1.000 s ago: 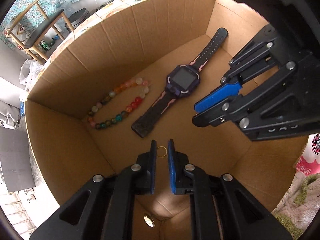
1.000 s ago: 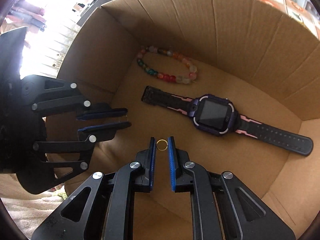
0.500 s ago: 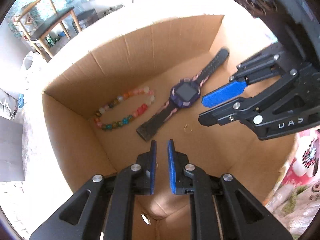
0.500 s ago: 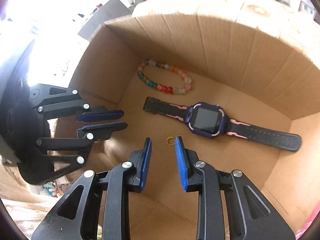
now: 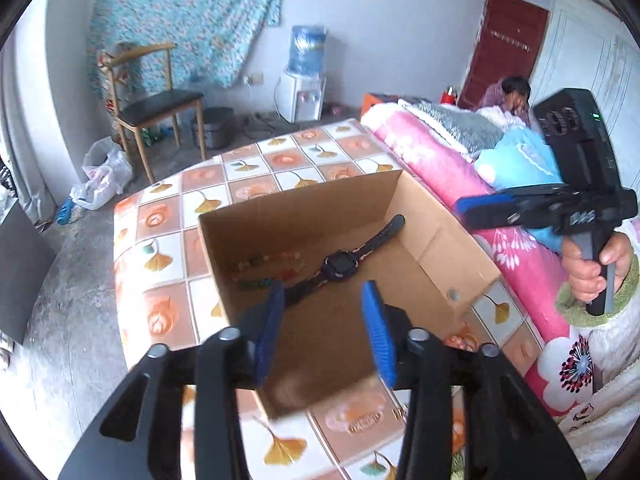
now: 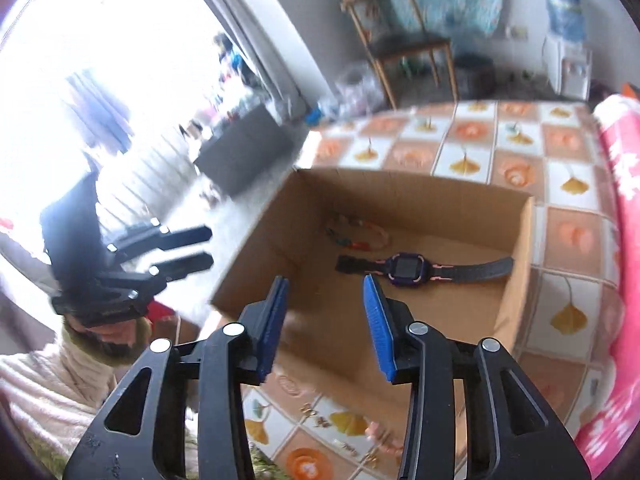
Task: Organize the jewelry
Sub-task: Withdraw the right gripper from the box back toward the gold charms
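Observation:
An open cardboard box [image 5: 304, 196] [image 6: 400, 176] stands on the tiled table. On its floor lie a purple and black watch [image 5: 338, 266] [image 6: 406, 266] and a coloured bead bracelet [image 5: 264, 268] [image 6: 356, 234]. My left gripper [image 5: 323, 286] [image 6: 209, 247] hangs above the box's near edge. Its jaws are opening and nothing is between them. My right gripper [image 6: 325, 282] [image 5: 468, 212] is also up over the near edge, jaws opening and empty. Blur hides any small ring on the box floor.
Small gold pieces [image 6: 316, 418] [image 5: 398, 412] lie on the tablecloth in front of the box. A pink quilt [image 5: 448, 168] borders the table on one side. A chair [image 5: 156, 104] and a water dispenser [image 5: 304, 92] stand on the floor beyond. A person sits at the back by the door.
Each gripper held a small gold ring low inside the box, then let it go on the box floor. Both have risen out of the box and their jaws have widened.

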Demonstrator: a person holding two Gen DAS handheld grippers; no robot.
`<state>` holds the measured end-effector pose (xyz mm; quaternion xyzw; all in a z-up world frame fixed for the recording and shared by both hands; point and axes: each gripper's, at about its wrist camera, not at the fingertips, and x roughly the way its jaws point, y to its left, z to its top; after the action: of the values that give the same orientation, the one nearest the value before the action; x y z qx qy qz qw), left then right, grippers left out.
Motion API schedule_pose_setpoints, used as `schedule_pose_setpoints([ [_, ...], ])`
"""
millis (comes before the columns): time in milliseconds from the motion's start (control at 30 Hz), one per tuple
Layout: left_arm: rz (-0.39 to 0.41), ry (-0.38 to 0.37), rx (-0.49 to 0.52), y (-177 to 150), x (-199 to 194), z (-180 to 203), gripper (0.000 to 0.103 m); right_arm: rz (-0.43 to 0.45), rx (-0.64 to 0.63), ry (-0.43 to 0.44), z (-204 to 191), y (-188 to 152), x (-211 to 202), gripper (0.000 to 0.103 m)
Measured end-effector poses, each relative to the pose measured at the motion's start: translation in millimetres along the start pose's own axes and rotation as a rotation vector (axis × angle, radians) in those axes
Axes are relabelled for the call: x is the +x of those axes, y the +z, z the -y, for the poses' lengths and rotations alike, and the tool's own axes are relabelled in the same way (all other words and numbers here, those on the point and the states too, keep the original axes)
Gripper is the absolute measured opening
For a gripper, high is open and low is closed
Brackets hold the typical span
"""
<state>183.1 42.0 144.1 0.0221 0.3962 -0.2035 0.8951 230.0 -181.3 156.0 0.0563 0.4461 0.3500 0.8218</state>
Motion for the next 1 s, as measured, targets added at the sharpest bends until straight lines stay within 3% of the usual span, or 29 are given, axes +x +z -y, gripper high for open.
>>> schedule_pose_setpoints([
  [133, 0.031, 0.014, -0.022, -30, -18, 6, 0.058, 0.106, 0.007, -0.023, -9, -37, -46, 0.046],
  [333, 0.03, -0.011, -0.057, -84, -24, 21, 0.071, 0.134, 0.109, -0.012, -5, -99, -51, 0.047],
  [433, 0.008, -0.008, -0.053, -109, -12, 31, 0.075, 0.094, 0.181, -0.039, 0, -131, -35, 0.047],
  [533, -0.056, 0.066, -0.025, -135, 20, 41, 0.076, 0.017, 0.236, -0.084, 3, -157, -13, 0.048],
  [633, -0.119, 0.114, -0.016, -154, 46, 44, 0.076, -0.073, 0.255, -0.145, 5, -183, 16, 0.039],
  [800, -0.207, 0.155, -0.002, -174, 84, 46, 0.076, -0.18, 0.152, -0.259, -12, -204, 45, 0.023],
  [1000, -0.228, 0.17, 0.019, -176, 96, 49, 0.076, -0.233, 0.071, -0.356, -18, -212, 62, 0.016],
])
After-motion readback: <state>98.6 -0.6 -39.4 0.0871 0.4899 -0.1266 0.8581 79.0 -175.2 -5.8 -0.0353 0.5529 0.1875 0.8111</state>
